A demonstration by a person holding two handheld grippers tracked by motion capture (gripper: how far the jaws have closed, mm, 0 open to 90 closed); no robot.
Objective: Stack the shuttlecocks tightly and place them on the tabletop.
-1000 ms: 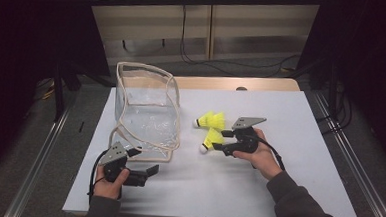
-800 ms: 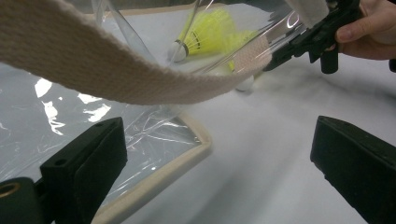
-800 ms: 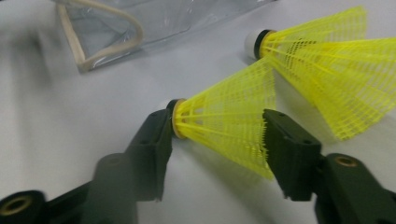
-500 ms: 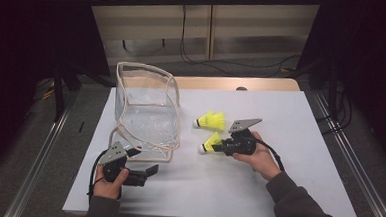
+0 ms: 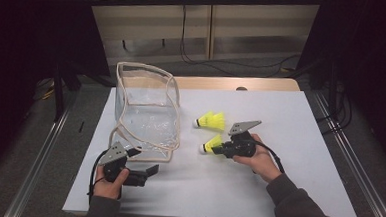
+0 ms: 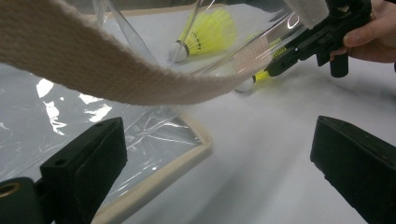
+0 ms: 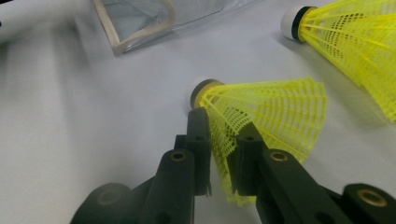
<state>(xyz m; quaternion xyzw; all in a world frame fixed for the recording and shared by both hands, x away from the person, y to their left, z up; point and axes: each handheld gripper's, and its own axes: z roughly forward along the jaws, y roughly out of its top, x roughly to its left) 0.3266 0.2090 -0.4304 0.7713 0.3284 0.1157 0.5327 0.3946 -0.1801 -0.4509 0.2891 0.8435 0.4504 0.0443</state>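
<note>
The white table [image 5: 289, 143] carries everything, so both hands can rest low on it while they work. The biggest thing on it is the clear bag [image 5: 148, 111] with its cloth trim. It stands up with its mouth open at the top, just ahead of the left claw [image 5: 150, 171], and I think it stands that way so things can be dropped in. One cloth strap [image 6: 116, 79] hangs right in front of the left claw. The left claw lies low on the table near the bag's bottom corner, held in the person's left hand [image 5: 108, 184], with its two black jaws wide apart and nothing between them. It looks like it is waiting to steady the bag. On the other side of the bag is the right claw [image 5: 218, 149], held in the right hand [image 5: 258, 159] with the forearm coming in low over the table and the claw pointing toward the bag. Its jaws are pressed shut on the net skirt of a yellow shuttlecock [image 7: 261, 116], and the skirt is squashed a little between them. The round white tip points away from the claw, toward the bag, and looks very near the table. A second shuttlecock [image 5: 210, 121] lies on its side just past the right claw, not touched by anything.
</note>
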